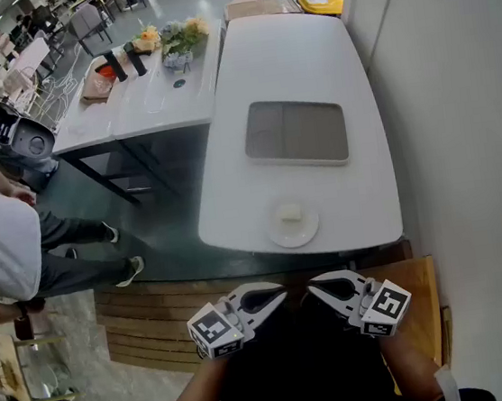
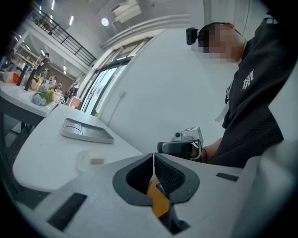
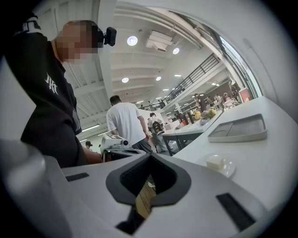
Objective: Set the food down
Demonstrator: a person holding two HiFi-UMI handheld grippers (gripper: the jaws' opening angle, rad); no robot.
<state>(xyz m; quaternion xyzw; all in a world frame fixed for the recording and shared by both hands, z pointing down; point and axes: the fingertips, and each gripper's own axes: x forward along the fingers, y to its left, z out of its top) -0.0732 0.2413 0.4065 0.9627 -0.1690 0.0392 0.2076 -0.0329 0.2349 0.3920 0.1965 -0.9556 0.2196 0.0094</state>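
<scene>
A small pale piece of food lies on a round white plate near the front edge of the long white table. A grey tray sits empty behind it. Both grippers hang close to my body, short of the table, with their tips turned toward each other. My left gripper is shut with nothing in it, and so is my right gripper. The left gripper view shows its jaws closed, the plate and the tray beyond. The right gripper view shows shut jaws, the food and the tray.
A second white table to the left carries flowers and dark bottles. People stand at the far left. A white wall runs along the right. Wooden boards lie under me.
</scene>
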